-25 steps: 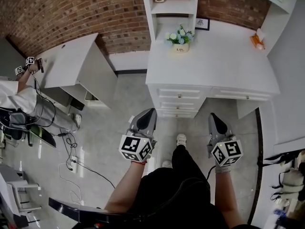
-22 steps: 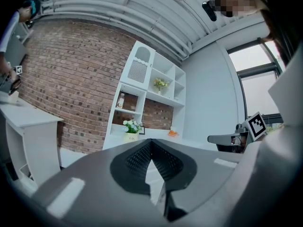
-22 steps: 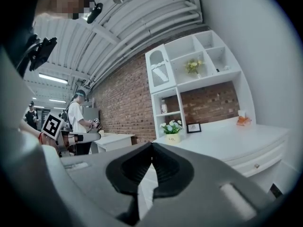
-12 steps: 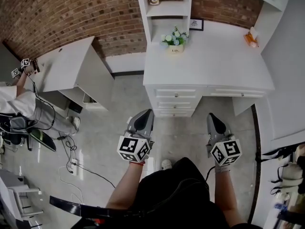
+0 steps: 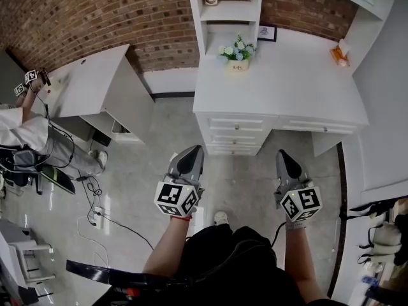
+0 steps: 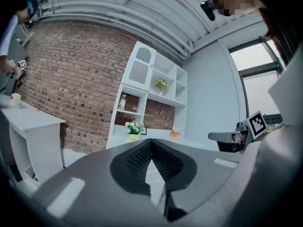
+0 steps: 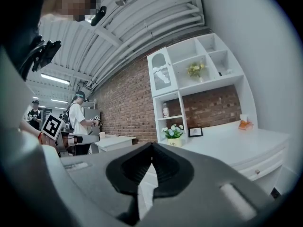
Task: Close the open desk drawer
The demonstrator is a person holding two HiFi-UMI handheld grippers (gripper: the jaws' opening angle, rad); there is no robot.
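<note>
A: Fingers on the left gripper (image 5: 194, 153)?
B: Pressed together, nothing between them. It's the same on the right gripper (image 5: 285, 158). Both are held over the floor (image 5: 137, 164).
A: Drawer?
B: The drawer stack (image 5: 241, 136) is under the white tabletop (image 5: 287, 81), well apart from both grippers. Can't tell which drawer is open. There's a flower pot (image 5: 240, 51) at the back of the tabletop.

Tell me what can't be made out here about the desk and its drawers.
- Which drawer is open: the head view looks steeply down on the drawer stack, so the fronts are foreshortened and no gap is readable.
- Left gripper view: the shut left gripper hides the desk front.
- Right gripper view: the shut right gripper covers the drawer stack; only the wide drawer shows.
- Orange item on the desktop: too small to identify.
- Flower pot lettering: too small.
</note>
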